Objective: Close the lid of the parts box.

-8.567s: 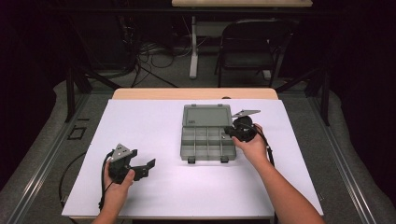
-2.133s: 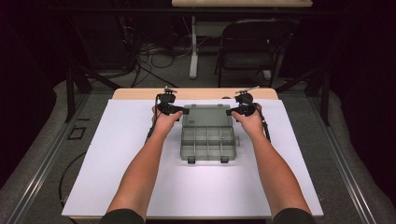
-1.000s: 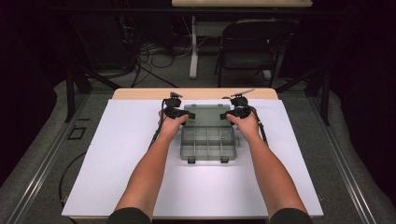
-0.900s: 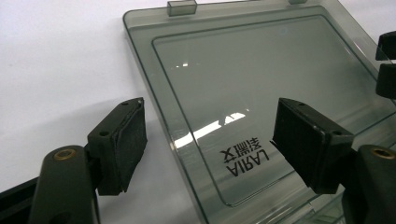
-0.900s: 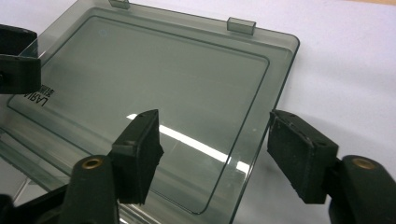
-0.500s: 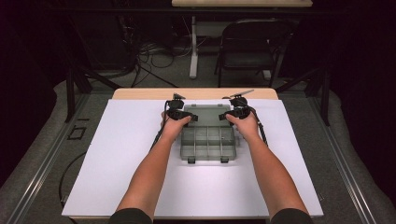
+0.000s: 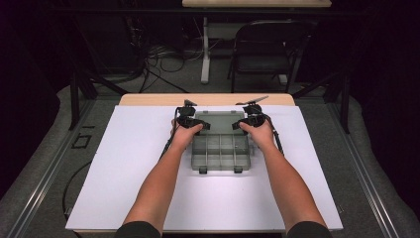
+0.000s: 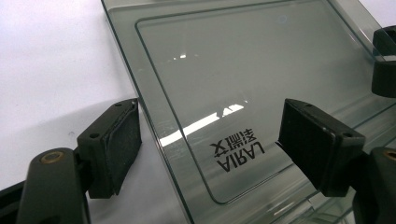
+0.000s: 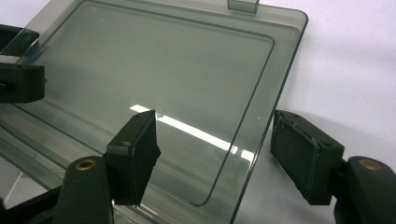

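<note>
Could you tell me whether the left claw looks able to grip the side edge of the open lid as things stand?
Probably yes: the left claw is open and straddles the lid edge, one pad on either side, with nothing between.

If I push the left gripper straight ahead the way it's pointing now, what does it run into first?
Most likely the organizer box's open clear lid. The left gripper has its open jaws straddling the lid's side edge, so that edge would slide deeper between them. The right gripper's jaws lie farther along; depth is uncertain.

Both forearms stretched fwd, left tool [image 7: 199, 122] & right tool [image 7: 243, 122] jaws wide apart.
</note>
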`<move>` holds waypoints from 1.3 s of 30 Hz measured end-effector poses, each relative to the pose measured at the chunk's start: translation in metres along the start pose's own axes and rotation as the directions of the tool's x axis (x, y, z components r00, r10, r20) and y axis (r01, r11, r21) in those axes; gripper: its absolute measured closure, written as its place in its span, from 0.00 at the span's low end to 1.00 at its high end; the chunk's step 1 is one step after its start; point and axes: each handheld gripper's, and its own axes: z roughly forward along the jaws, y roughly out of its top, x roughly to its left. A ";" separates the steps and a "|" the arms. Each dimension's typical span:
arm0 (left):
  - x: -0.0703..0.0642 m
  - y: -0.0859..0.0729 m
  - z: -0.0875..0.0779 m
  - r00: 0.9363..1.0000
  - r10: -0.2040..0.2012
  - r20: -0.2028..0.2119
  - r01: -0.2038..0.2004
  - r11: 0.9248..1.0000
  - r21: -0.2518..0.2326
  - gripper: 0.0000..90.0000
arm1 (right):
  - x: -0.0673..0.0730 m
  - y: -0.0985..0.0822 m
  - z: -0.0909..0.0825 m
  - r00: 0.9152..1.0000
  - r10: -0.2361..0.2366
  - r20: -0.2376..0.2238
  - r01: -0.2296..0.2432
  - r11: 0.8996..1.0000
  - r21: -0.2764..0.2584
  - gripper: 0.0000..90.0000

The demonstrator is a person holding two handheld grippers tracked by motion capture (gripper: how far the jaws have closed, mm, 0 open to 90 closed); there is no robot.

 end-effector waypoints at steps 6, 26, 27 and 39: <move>0.000 0.000 0.000 1.000 -0.005 0.003 0.005 1.000 -0.001 0.24 | 0.000 0.000 0.000 1.000 0.018 -0.008 -0.018 1.000 0.010 0.35; 0.002 0.000 0.000 1.000 -0.009 0.013 0.009 1.000 0.004 0.23 | -0.005 -0.001 0.002 0.999 0.035 -0.037 -0.035 0.999 0.011 0.34; 0.002 0.000 0.000 1.000 -0.010 0.014 0.010 1.000 0.003 0.23 | -0.005 -0.001 0.002 0.999 0.033 -0.035 -0.033 0.999 0.010 0.34; 0.001 0.000 0.000 1.000 -0.010 0.016 0.010 1.000 0.003 0.23 | -0.008 -0.001 0.003 0.997 0.051 -0.059 -0.050 0.999 0.016 0.33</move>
